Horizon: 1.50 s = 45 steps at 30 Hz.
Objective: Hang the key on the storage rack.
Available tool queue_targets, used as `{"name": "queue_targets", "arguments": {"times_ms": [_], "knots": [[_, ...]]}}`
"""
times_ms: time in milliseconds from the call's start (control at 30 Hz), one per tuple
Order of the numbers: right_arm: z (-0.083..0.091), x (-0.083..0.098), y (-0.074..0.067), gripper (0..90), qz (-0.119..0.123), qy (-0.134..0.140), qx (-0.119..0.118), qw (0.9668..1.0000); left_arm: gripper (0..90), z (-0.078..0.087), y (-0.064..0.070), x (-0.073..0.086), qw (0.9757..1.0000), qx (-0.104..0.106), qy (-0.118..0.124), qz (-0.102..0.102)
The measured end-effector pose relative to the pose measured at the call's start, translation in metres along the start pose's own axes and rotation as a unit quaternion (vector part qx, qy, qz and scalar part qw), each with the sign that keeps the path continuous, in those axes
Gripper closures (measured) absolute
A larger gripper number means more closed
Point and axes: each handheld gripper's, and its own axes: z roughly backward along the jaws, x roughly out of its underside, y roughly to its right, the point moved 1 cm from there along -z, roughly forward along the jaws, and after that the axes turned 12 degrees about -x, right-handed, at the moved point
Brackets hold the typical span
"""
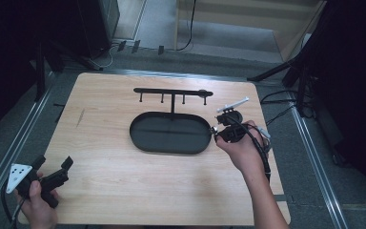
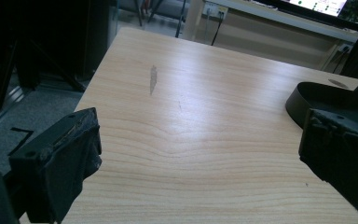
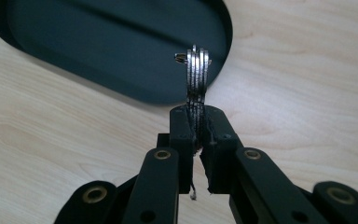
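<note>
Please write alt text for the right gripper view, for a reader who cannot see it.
The right gripper has its black jaws shut on a set of metal rings held edge-on. Behind them lies a black oval tray on a light wooden table.

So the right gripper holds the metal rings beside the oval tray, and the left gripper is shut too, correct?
Not quite: the left gripper is open, its jaws wide apart in the left gripper view. The right gripper does hold the metal rings beside the oval tray.
</note>
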Motion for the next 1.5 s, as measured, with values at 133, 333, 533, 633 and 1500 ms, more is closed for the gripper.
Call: {"name": "queue_targets", "arguments": {"times_ms": [133, 333, 533, 633, 1500], "knots": [[0.008, -0.013, -0.007, 83.8, 0.003, 0.012, 0.002, 0.9999, 0.0, 0.000, 0.000, 0.000, 1.0000, 0.000, 0.000, 0.000], [0.016, -0.026, -0.012, 83.7, 0.005, 0.023, 0.007, 0.9997, 0.0, 0.000, 0.000, 0.000, 1.0000, 0.000, 0.000, 0.000], [0.025, -0.040, -0.011, 83.8, -0.008, 0.034, 0.006, 0.9994, 0.0, 0.000, 0.000, 0.000, 1.0000, 0.001, -0.001, 0.001], [0.028, -0.045, -0.013, 83.8, -0.007, 0.037, 0.010, 0.9992, 0.0, 0.000, 0.000, 0.000, 1.0000, 0.001, -0.001, 0.002], [0.016, -0.062, -0.010, 83.7, -0.027, 0.037, 0.007, 0.9989, 0.0, -0.001, -0.001, 0.000, 1.0000, 0.002, -0.001, 0.006]]}}
